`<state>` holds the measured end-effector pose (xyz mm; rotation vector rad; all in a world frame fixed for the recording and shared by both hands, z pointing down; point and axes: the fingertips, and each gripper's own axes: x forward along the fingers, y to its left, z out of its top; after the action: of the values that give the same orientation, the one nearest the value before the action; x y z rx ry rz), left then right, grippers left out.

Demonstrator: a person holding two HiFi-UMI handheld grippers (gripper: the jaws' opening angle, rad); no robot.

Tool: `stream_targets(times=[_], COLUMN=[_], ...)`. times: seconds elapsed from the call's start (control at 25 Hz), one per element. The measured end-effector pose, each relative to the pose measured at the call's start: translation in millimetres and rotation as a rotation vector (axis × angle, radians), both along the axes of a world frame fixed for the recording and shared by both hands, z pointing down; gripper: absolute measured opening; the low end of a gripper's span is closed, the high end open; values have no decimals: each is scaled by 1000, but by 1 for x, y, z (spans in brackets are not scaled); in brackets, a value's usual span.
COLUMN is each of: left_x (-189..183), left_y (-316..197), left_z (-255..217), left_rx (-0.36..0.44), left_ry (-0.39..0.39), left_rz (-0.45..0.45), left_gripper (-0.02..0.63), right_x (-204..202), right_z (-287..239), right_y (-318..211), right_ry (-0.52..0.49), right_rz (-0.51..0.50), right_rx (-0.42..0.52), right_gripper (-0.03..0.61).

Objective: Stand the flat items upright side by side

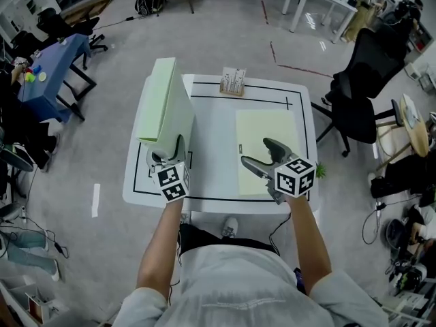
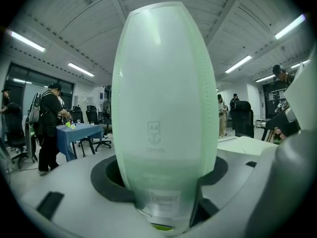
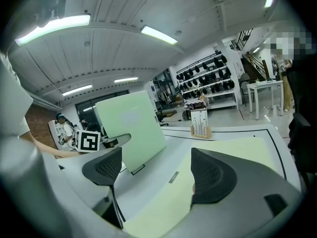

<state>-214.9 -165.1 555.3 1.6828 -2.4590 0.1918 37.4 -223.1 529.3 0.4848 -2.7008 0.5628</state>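
Presently, the box (image 1: 165, 104) stood upright at the table's (image 1: 211, 125) 9 o'clock. The left gripper (image 1: 165, 154) flanked its near end, jaws wide, with no clamp evident. The right gripper (image 1: 262, 155), jaws wide and empty, hovered over the folder (image 1: 272, 131) lying flat at 3 o'clock. Judged light, stiff and smooth-faced, the folder would likely slide, so it was best taken by its near edge. The tabletop was white, hard and black-lined, with a card holder (image 1: 233, 82) at 12 o'clock. Office chairs and a blue table (image 1: 51, 73) stood on the grey floor.
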Motion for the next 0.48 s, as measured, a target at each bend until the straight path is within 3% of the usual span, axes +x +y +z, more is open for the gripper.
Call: stream_targets(times=[0.32,0.48], left_x=[22,21], left_y=[-9,-8], left_z=[2,3], left_rx=[-52,-55], left_ry=[-12,36], left_rz=[55,23], left_gripper=[342,342], right_x=[3,4], right_z=[3,-1], right_y=[-4,-2], right_ry=[-11,-19], right_rz=[13,11], right_rx=[-18,-14], right_gripper=[459,459])
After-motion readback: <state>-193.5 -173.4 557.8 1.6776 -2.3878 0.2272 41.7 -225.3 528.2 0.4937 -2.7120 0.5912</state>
